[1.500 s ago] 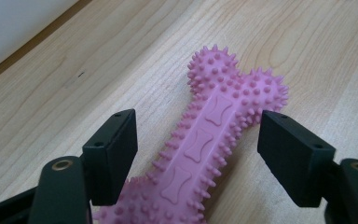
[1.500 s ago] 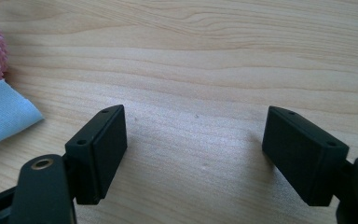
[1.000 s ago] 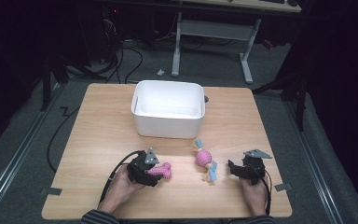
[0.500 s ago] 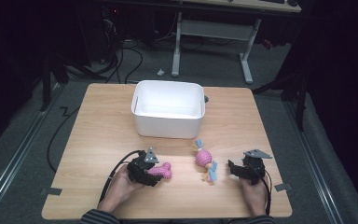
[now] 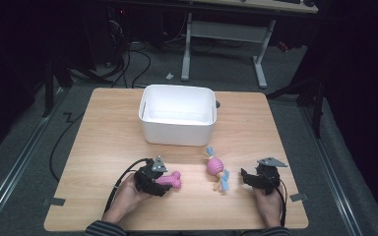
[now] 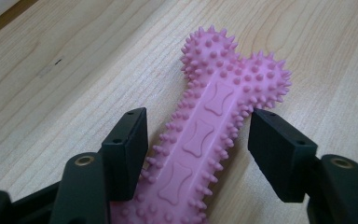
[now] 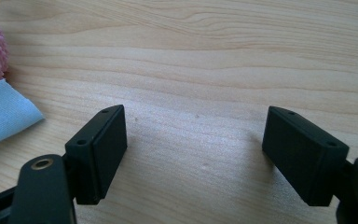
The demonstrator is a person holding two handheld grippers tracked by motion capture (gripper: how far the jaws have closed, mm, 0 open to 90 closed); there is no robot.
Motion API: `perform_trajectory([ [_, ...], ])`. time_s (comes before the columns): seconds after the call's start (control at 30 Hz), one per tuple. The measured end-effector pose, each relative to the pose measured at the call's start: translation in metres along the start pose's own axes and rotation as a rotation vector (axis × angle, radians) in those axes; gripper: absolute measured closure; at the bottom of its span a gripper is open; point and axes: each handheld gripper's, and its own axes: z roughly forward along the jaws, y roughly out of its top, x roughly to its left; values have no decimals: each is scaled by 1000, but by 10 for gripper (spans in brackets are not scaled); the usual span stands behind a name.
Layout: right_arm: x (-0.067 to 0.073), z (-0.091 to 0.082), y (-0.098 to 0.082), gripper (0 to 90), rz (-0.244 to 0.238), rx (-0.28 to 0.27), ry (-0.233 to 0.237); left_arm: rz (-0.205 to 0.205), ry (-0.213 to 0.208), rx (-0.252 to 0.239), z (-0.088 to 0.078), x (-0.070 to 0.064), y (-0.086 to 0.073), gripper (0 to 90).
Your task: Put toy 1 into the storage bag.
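A pink spiked bone toy (image 5: 170,181) is shown lying flat on the wooden worktop (image 5: 103,142), near its front edge and left of centre. The left gripper (image 6: 198,140) is set over the toy's near end; in the left gripper view the shaft is seen between the two black jaws, which have just been closing. The left jaw is seen against the spikes, while a narrow gap remains at the right jaw, so the toy is straddled but not yet clenched. The far, knobbed end of the toy (image 6: 235,70) projects beyond the jaws onto bare wood.

The right gripper (image 5: 250,178) is rested low on the worktop near the front right corner, its jaws released and spread wide with only wood grain between them. A second toy, a pink studded ball with pale blue fabric ends (image 5: 216,169), is placed between the two grippers, just beside the right one and well apart from the bone toy. Its blue fabric (image 7: 2,116) is visible at the left margin of the right gripper view.

A white rectangular tub (image 5: 178,114) is positioned at the rear centre of the worktop, well apart from both toys. Open wood is left between the tub and the toys, and along both side edges. Beyond the rear edge, cables and a desk frame (image 5: 224,34) are seen on the dark floor.
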Motion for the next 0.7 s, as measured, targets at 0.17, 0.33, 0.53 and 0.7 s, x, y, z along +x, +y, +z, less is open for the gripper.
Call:
perform_trajectory([
  [0.17, 0, 0, 0, 219, -1, 0, 0, 19, 21, 14, 1, -1, 0, 433],
  [0.33, 0, 0, 0, 220, -2, -1, 0, 17, 9, 10, 1, 0, 0, 454],
  [0.53, 0, 0, 0, 219, -2, -1, 0, 24, 7, 9, 0, 1, -1, 499],
  [0.7, 0, 0, 0, 219, -1, 0, 0, 31, 2, 7, 0, 0, -1, 529],
])
